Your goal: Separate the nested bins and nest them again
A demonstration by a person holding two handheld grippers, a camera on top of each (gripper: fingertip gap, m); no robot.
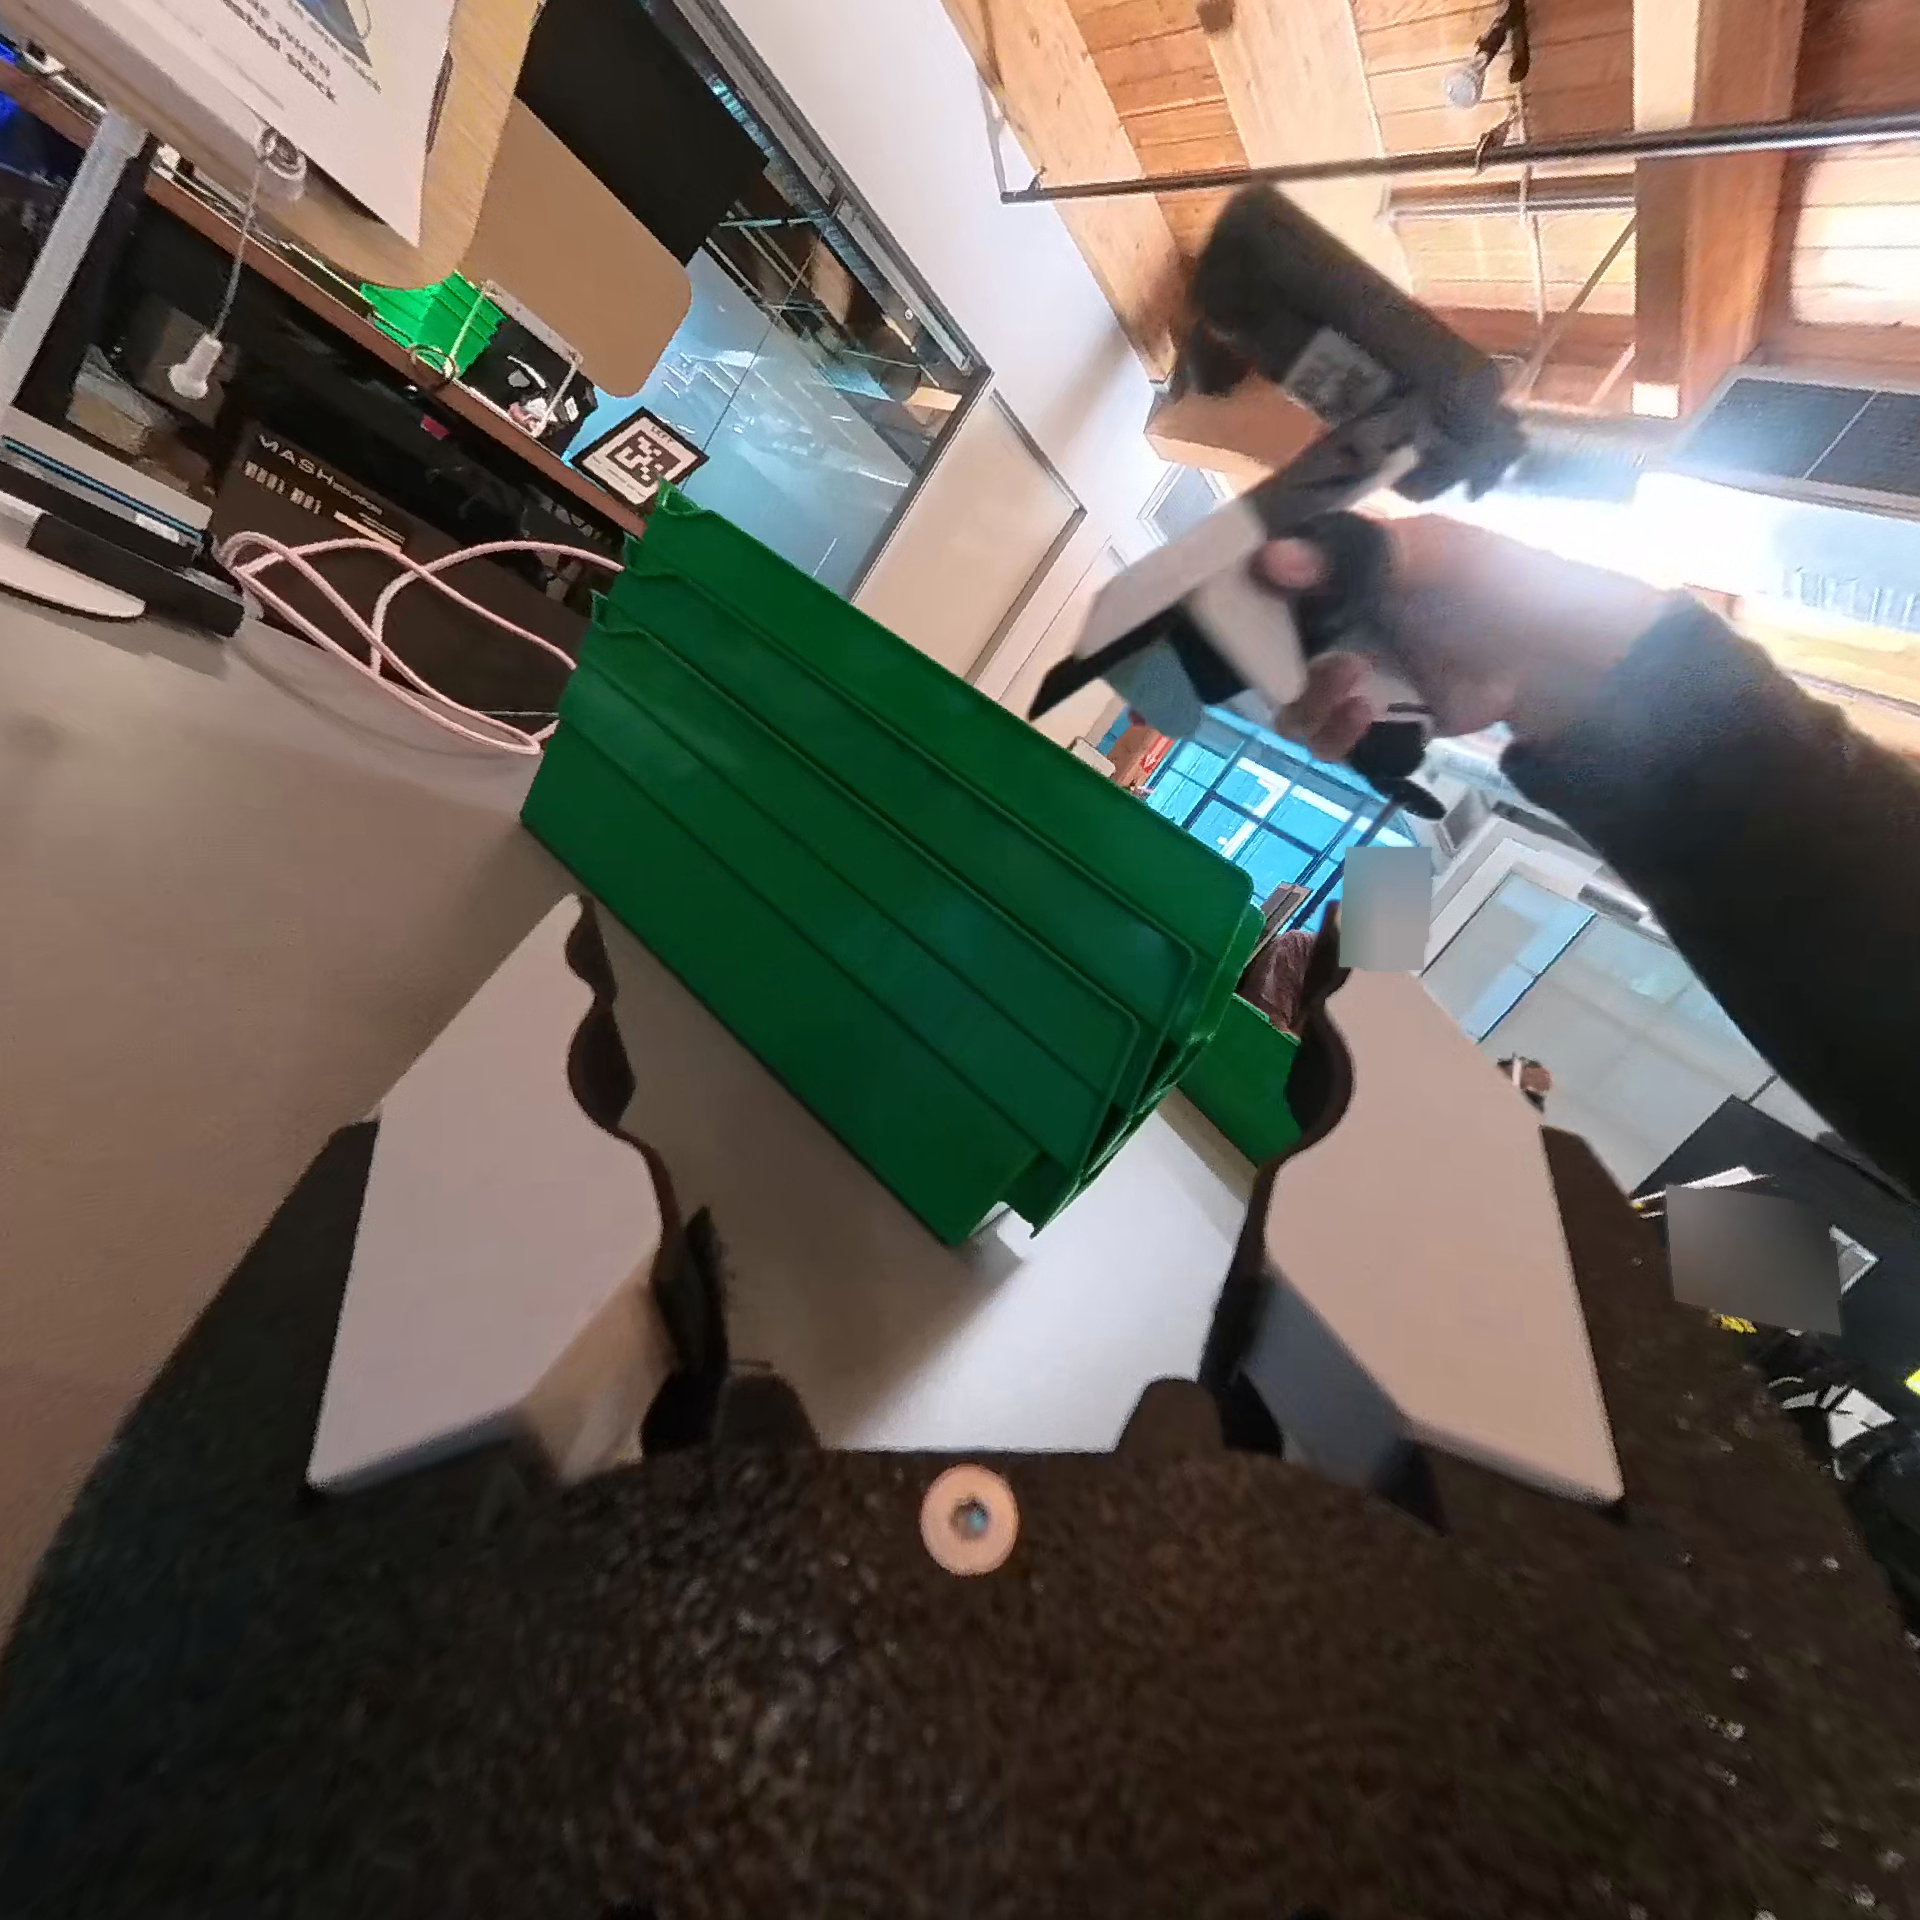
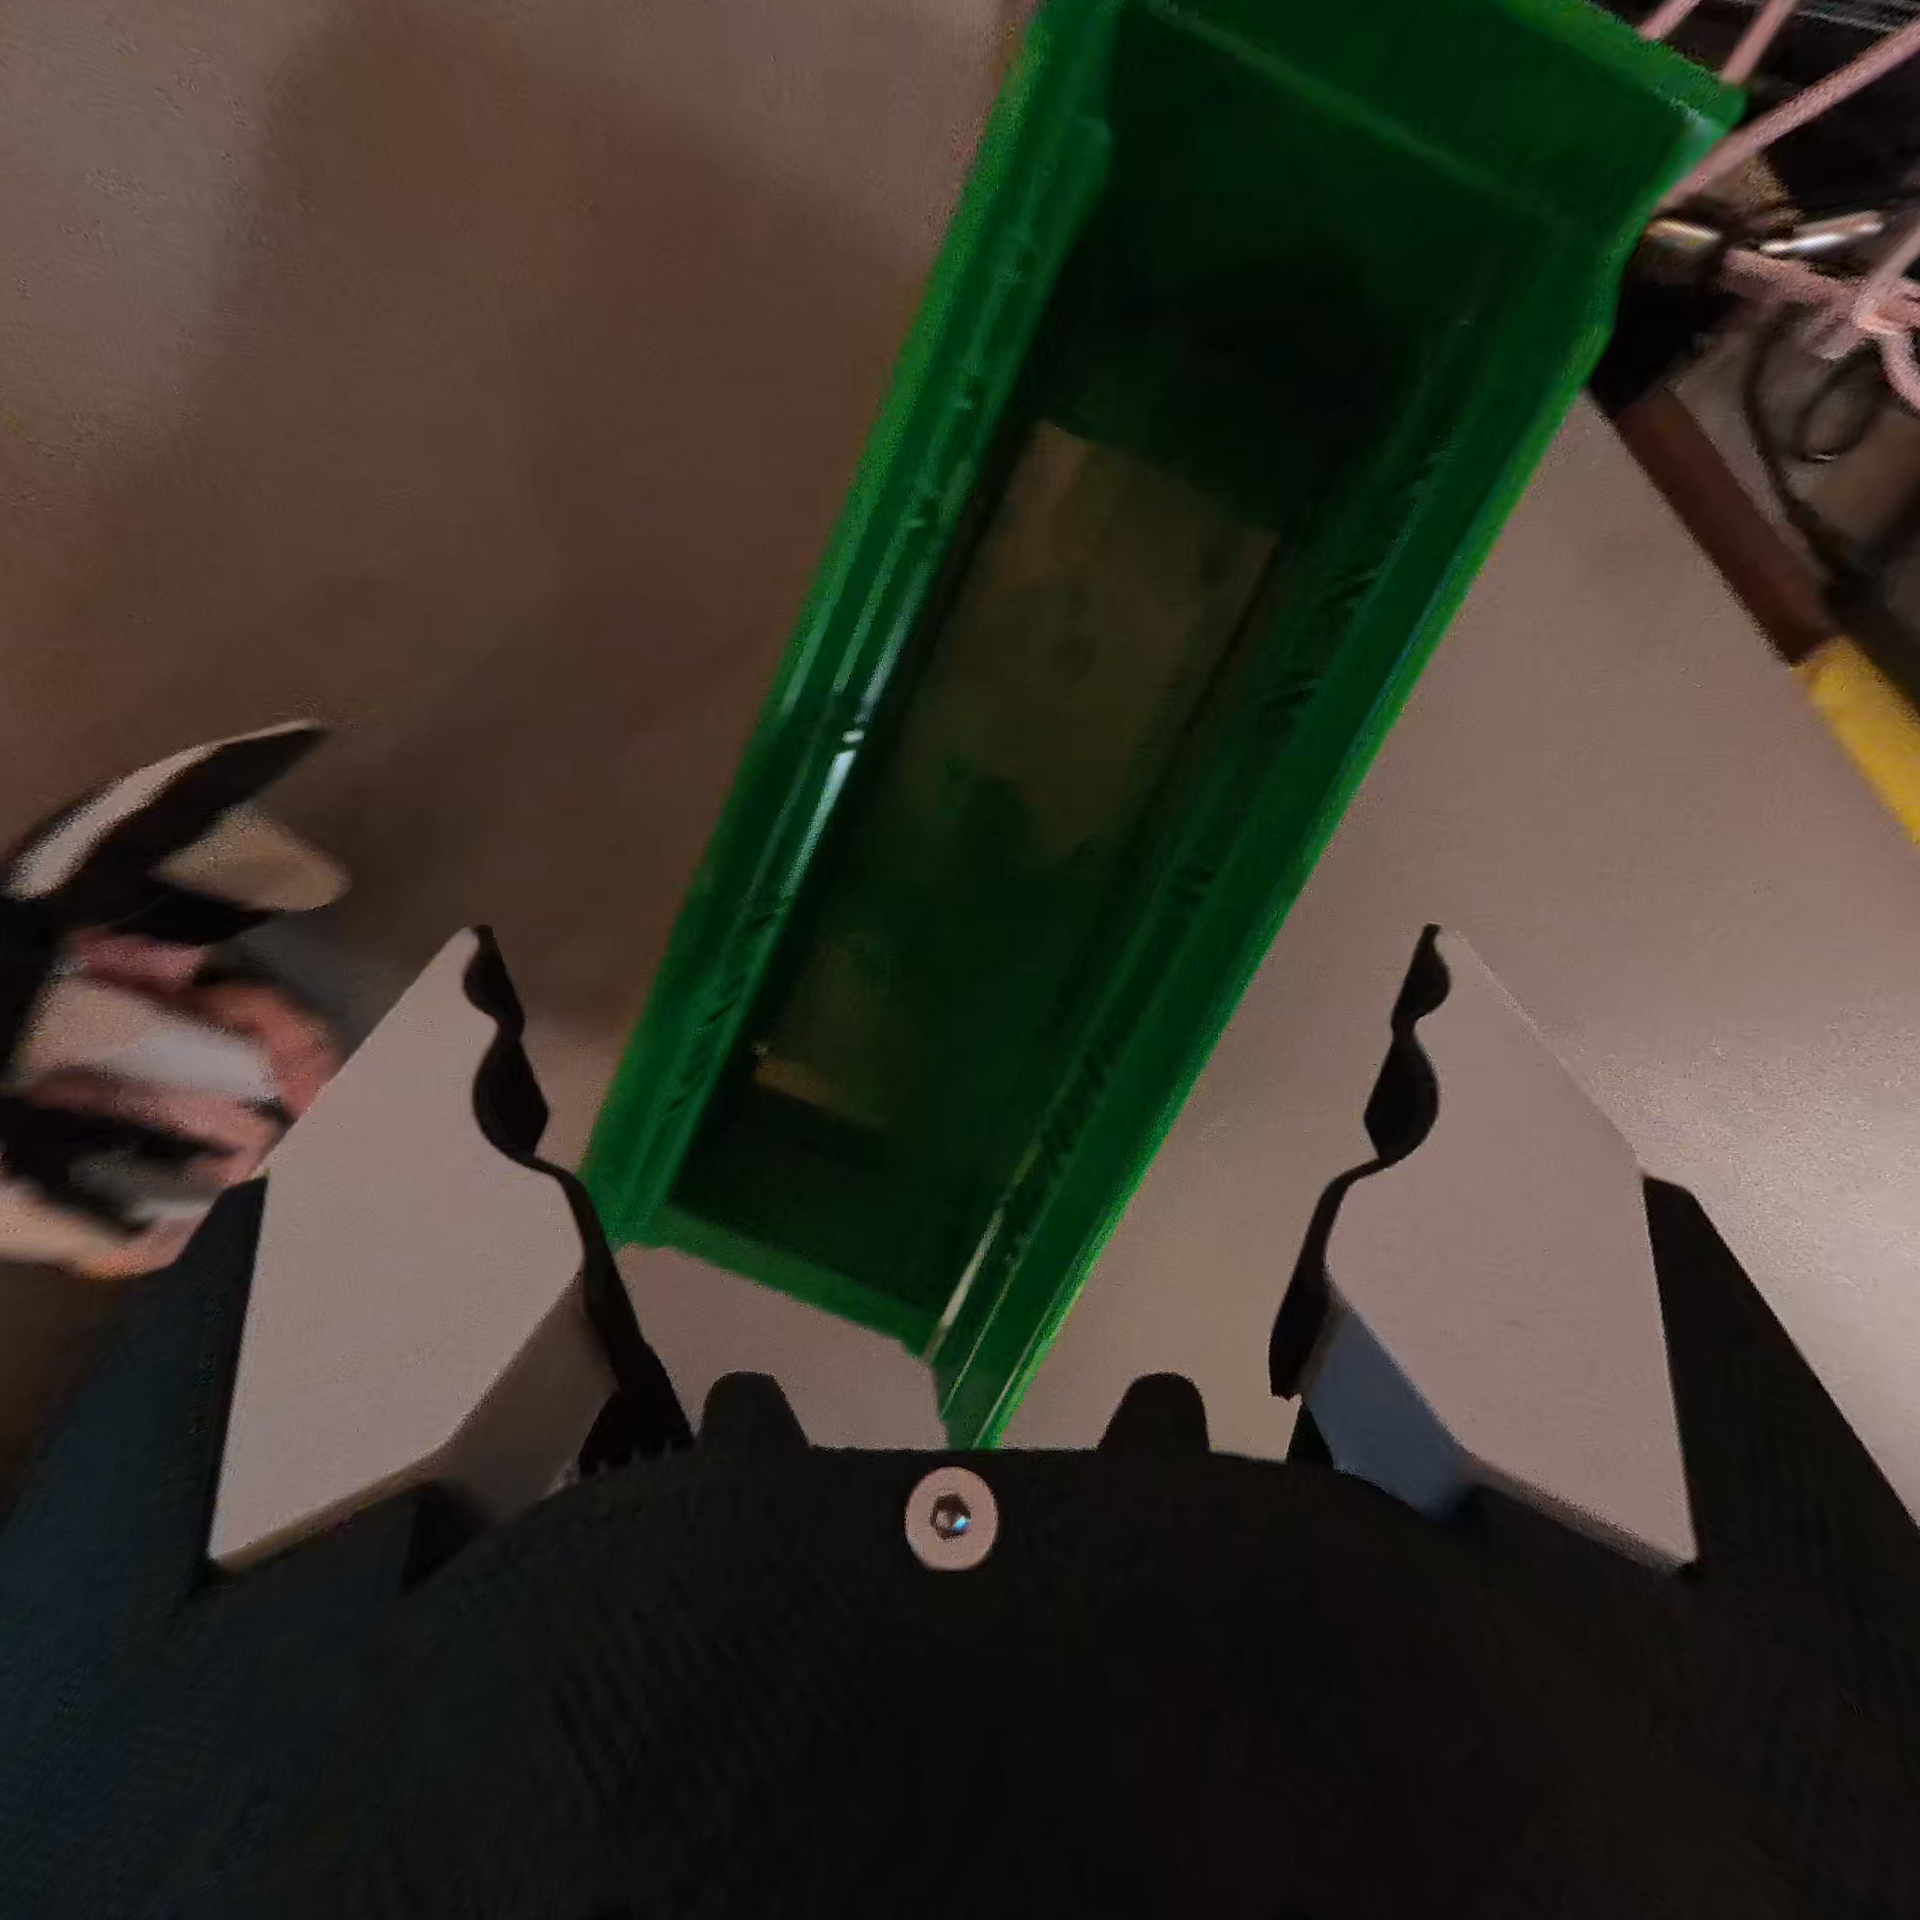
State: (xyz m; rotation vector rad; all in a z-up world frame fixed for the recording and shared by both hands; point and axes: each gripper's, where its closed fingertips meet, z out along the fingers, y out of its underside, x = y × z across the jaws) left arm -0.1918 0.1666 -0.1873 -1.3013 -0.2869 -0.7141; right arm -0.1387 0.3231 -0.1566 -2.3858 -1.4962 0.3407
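A stack of several nested green bins (image 1: 862,914) stands on the grey table (image 1: 208,935), seen from the side in the left wrist view. My left gripper (image 1: 951,935) is open and empty, low at table height, with its fingers on either side of the stack's near end, apart from it. My right gripper (image 1: 1174,623) shows blurred above the stack, held by a hand. In the right wrist view the right gripper (image 2: 956,935) is open and empty, looking down into the top bin (image 2: 1091,727). The left gripper (image 2: 156,831) shows blurred at the left.
A pink cable (image 1: 416,623) lies looped on the table behind the stack, beside a monitor base (image 1: 62,582). A square marker card (image 1: 639,457) and more green bins (image 1: 436,312) stand farther back. Cables (image 2: 1818,260) hang past the table's edge.
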